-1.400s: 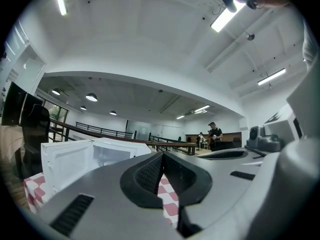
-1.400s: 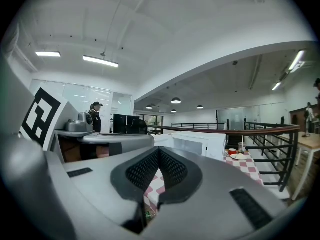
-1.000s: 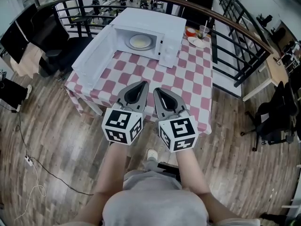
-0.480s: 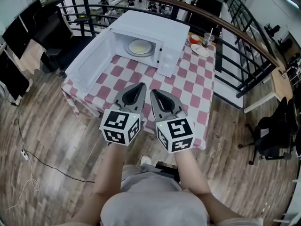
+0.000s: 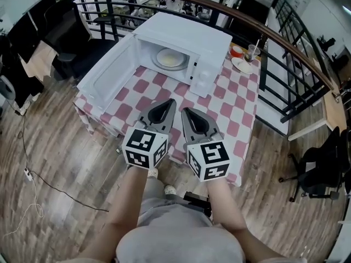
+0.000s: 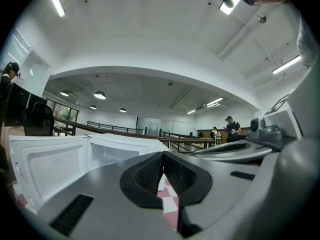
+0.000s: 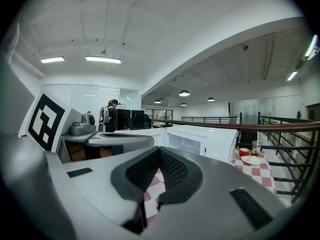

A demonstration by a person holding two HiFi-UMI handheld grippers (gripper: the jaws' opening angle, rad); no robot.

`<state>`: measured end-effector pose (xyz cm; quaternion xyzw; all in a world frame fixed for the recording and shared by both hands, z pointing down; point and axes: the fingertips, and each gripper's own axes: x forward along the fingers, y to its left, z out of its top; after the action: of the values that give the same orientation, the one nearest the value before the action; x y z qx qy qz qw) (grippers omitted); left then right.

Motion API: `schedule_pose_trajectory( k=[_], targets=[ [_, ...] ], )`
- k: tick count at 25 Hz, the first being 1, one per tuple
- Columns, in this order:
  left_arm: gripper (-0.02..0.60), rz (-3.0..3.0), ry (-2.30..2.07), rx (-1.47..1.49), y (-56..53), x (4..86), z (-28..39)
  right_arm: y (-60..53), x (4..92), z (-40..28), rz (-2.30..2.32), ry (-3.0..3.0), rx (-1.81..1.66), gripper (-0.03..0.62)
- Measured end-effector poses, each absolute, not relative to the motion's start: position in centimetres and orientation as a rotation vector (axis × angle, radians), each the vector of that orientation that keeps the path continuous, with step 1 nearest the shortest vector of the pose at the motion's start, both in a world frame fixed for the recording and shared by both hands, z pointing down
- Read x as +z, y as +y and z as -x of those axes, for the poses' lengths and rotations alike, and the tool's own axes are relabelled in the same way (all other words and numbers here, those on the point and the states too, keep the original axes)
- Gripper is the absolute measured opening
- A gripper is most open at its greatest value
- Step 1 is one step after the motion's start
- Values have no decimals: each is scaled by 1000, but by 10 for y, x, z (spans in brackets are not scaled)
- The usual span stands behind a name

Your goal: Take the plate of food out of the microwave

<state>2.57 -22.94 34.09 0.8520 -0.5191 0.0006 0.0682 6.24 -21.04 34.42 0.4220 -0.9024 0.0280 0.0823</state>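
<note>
Above the near edge of the table (image 5: 233, 114), the left gripper (image 5: 166, 106) and right gripper (image 5: 187, 114) are held side by side. Each has its jaws pressed tip to tip with nothing between them. Both point toward the microwave (image 5: 189, 34), which stands at the far left corner. Its door (image 5: 107, 73) is swung fully open over the left edge. The plate of food (image 5: 171, 59) rests inside the cavity, well apart from both grippers. A second plate (image 5: 243, 65), a cup (image 5: 253, 52) and a red bowl (image 5: 237, 51) occupy the far right corner.

Probable hazards: closed jaws would push the plate's rim deeper instead of taking it. The left gripper may strike the open door. A grip on one edge could let the plate tilt and spill.
</note>
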Motion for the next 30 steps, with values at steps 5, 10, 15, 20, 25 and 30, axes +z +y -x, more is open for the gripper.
schedule_pose_trajectory(
  k=[5,10,15,20,25,30],
  targets=[
    [2,-2579,-1555,46,-256,352,-20,-235,353,-59,-1280,-2671,111,25],
    [2,-2604,-1503,54,-288,357,-11,-269,359,-49,-1320,-2657,110,25],
    [2,-2626,-1440,66,-319,360,0,-305,367,-33,-1353,-2641,123,26],
    [2,-2619,-1392,51,-349,371,16,-334,374,-19,-1363,-2623,132,25],
    [2,-2573,-1338,-42,-374,378,27,-355,381,-12,-1364,-2602,140,26],
    [3,-2531,-1279,-95,-393,390,33,-373,389,-10,-1380,-2577,149,26]
  ],
)
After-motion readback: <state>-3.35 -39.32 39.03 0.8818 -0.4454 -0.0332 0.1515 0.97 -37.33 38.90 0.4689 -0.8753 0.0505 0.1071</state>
